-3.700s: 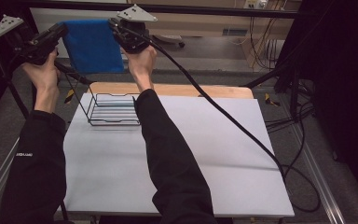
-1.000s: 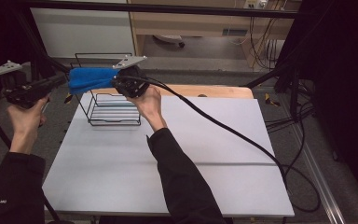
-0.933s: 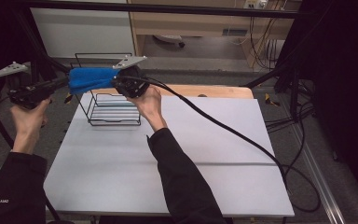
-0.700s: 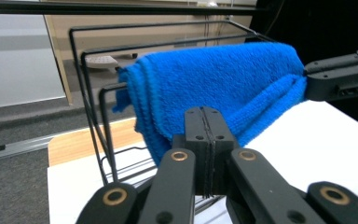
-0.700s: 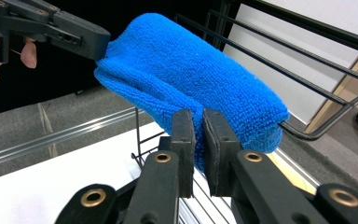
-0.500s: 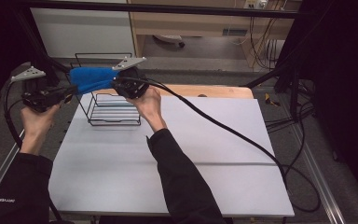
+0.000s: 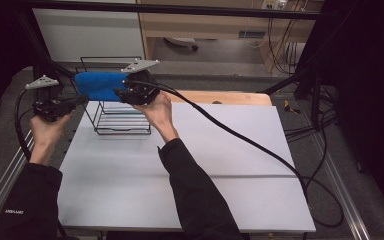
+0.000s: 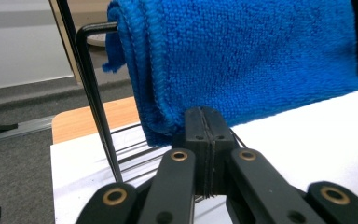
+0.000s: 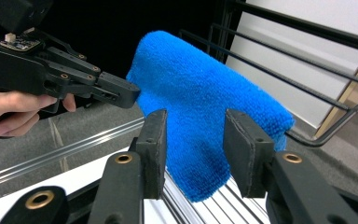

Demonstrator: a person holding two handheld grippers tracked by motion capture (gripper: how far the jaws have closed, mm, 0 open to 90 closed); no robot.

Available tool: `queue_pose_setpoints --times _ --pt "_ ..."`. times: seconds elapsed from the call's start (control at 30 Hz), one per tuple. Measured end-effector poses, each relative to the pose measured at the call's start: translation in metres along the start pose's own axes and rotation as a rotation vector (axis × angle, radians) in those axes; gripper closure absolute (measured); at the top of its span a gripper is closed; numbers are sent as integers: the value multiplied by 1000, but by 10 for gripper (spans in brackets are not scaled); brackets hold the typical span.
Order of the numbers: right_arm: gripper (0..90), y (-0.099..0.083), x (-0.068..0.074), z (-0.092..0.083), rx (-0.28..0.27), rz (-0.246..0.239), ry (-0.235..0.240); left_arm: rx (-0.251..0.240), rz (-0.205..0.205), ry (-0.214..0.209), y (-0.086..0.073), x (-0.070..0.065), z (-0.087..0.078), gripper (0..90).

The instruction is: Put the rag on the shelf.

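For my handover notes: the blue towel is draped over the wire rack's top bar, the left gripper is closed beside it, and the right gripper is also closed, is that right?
Not quite: the right gripper is open, its jaws standing apart in front of the blue towel, as the right gripper view shows. The towel does hang over the wire rack, and the left gripper is closed.
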State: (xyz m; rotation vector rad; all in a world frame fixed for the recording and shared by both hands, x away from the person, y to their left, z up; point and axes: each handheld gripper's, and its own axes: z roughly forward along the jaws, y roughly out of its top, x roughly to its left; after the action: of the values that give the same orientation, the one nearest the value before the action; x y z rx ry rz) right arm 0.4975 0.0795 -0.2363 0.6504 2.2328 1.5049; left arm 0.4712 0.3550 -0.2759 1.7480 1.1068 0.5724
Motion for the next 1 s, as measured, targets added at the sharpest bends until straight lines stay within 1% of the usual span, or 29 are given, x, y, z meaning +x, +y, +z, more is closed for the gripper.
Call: queue_pose_setpoints --times 0.03,0.13,0.17,0.23,0.3,0.37,0.47,0.6,0.7,0.8,0.9,1.0 --pt "642 -1 0 1 8 4 -2 -1 0 -2 0 0 0 893" --pt "778 -6 -1 5 46 6 -15 -2 6 -1 -1 -1 2 893" --pt "818 -9 -1 7 48 16 -8 -2 7 -2 -1 -1 2 894" --pt "870 -15 -5 10 45 50 -5 -3 4 -4 -1 -1 3 893" --pt "895 -21 -9 12 49 78 -11 -5 6 -3 -2 -1 3 893" --pt "900 -26 -13 13 51 88 -13 -4 2 -4 -2 0 5 893" --pt "900 -34 -17 16 56 95 -23 -8 -8 -10 -2 1 7 893" --pt "900 -39 -18 14 37 97 -12 -10 0 -18 -4 0 6 893" --pt "840 -38 -16 7 11 87 -6 -16 0 -30 -5 -1 2 891" --pt "707 -34 -14 -3 -5 87 9 -23 12 -33 -6 -3 -4 873" --pt "568 -30 -12 -13 3 77 20 -33 18 -39 -8 -6 -11 807" --pt "453 -29 -9 -23 14 62 11 -31 20 -48 -12 -9 -17 709"
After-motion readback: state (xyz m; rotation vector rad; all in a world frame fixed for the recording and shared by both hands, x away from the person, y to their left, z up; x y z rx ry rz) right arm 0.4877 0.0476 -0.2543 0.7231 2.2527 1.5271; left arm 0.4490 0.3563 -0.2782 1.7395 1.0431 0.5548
